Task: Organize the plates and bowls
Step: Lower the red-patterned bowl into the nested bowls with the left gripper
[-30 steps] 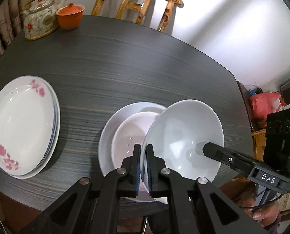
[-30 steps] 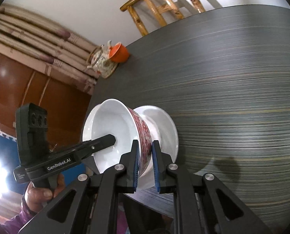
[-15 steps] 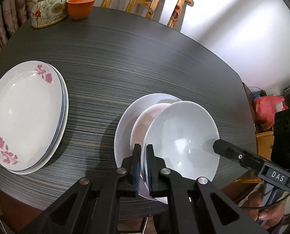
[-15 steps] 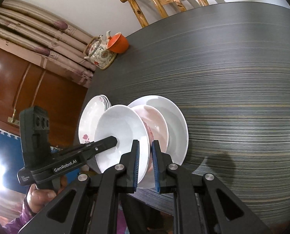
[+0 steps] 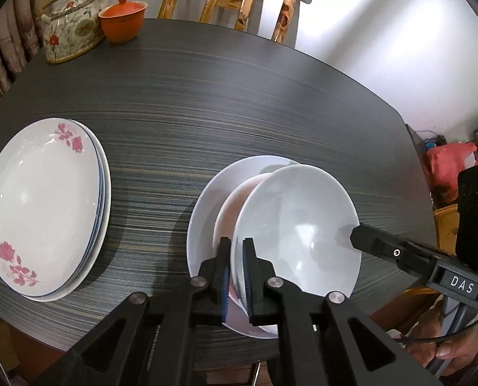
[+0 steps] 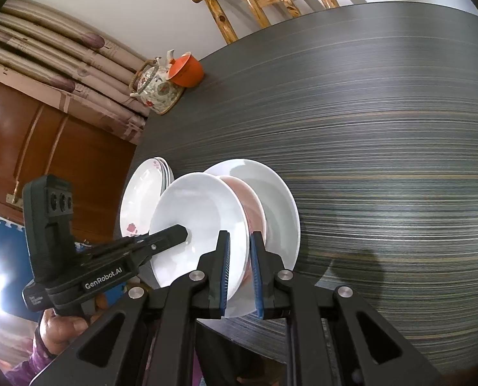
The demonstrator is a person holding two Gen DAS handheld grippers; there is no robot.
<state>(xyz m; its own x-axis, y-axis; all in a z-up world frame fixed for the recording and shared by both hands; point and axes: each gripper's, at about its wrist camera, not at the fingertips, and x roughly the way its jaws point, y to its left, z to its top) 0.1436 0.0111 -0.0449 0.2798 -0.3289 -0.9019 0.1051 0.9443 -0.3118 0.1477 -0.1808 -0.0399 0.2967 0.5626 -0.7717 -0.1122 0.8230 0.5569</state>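
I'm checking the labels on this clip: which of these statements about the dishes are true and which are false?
1. Flowered plates are stacked on the table. True.
2. The orange cup stands on those plates. False: it stands beside the teapot.
3. The right gripper has its fingers clamped on the white bowl. True.
4. That bowl sits on bare tabletop. False: it is nested in a pinkish bowl on a white plate.

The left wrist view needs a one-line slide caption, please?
Both grippers, left and right, set a white bowl into stacked bowls beside flowered plates.
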